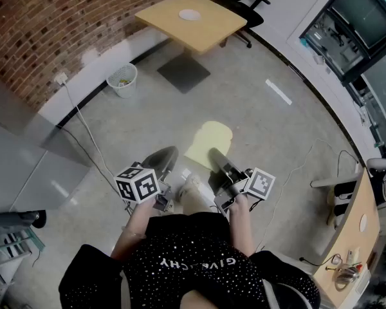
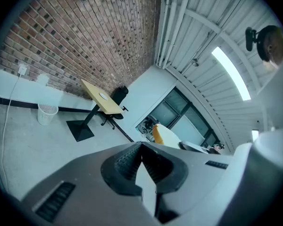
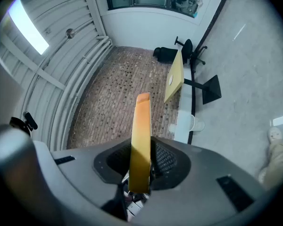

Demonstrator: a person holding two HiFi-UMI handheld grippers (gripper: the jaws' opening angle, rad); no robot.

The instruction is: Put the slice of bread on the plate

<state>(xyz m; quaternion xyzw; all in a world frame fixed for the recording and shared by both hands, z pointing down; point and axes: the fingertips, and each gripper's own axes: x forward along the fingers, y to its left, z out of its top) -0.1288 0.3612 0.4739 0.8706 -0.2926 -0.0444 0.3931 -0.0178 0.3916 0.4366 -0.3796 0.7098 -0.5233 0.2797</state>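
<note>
The slice of bread (image 1: 209, 143), pale yellow with a darker crust, sticks out in front of my right gripper (image 1: 215, 154), which is shut on its near end. In the right gripper view the bread (image 3: 140, 131) stands edge-on between the pads of the right gripper (image 3: 142, 149). My left gripper (image 1: 168, 157) is beside it on the left, and in the left gripper view the left gripper (image 2: 142, 146) has its jaws together with nothing between them. The white plate (image 1: 189, 15) lies on a light wooden table (image 1: 212, 28) far ahead across the floor. The plate (image 3: 170, 80) also shows small in the right gripper view.
A white mesh waste bin (image 1: 123, 79) stands by the brick wall, with a cable (image 1: 83, 124) running over the floor. A black office chair (image 1: 246, 8) is behind the table. A second desk (image 1: 350, 237) with small items is at the right.
</note>
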